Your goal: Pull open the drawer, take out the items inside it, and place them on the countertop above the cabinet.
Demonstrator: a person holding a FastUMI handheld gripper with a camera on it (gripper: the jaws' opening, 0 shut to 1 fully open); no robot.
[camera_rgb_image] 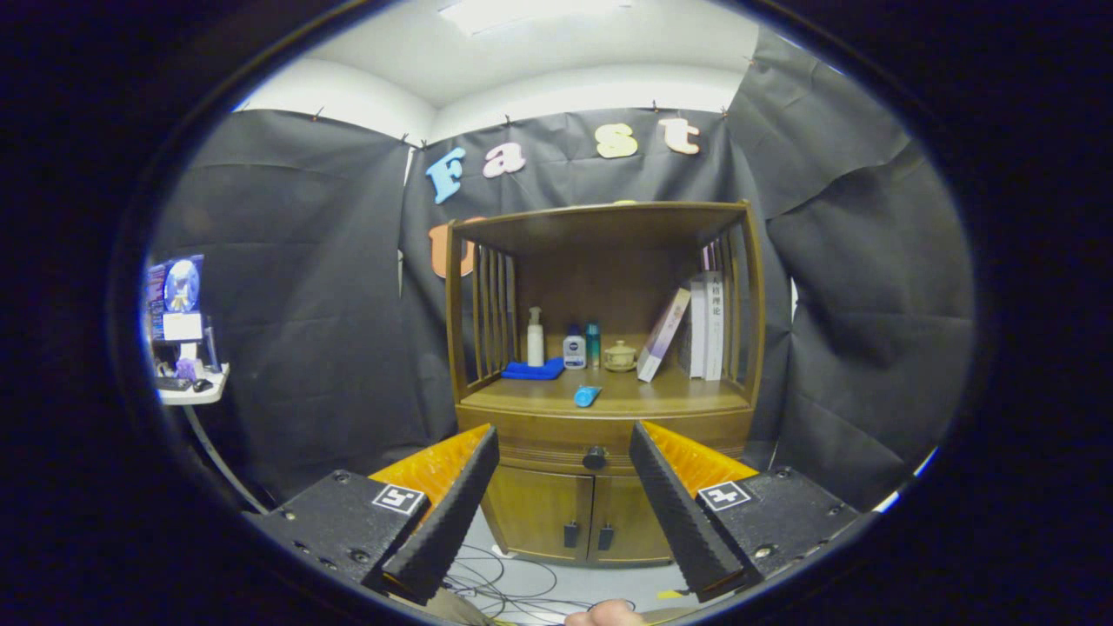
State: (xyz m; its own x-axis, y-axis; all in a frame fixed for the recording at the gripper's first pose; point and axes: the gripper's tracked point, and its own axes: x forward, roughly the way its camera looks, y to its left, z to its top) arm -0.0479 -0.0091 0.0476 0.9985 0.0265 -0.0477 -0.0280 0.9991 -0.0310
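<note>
the gripper [563,452] hangs in the air with its jaws spread wide, holding and touching nothing. the closed drawer [600,448] and its dark knob [595,457] sit beyond the fingers, framed between them, under the countertop [661,398], where a small blue item [587,396] lies.

The wooden cabinet [600,382] is seen straight ahead, standing upright against the booth wall. Its drawer [600,445] is shut flush, with a dark round knob [595,457] seen dead centre, just above two closed doors. A small blue item [587,396] is laid on the countertop [661,398] near the front edge.
</note>
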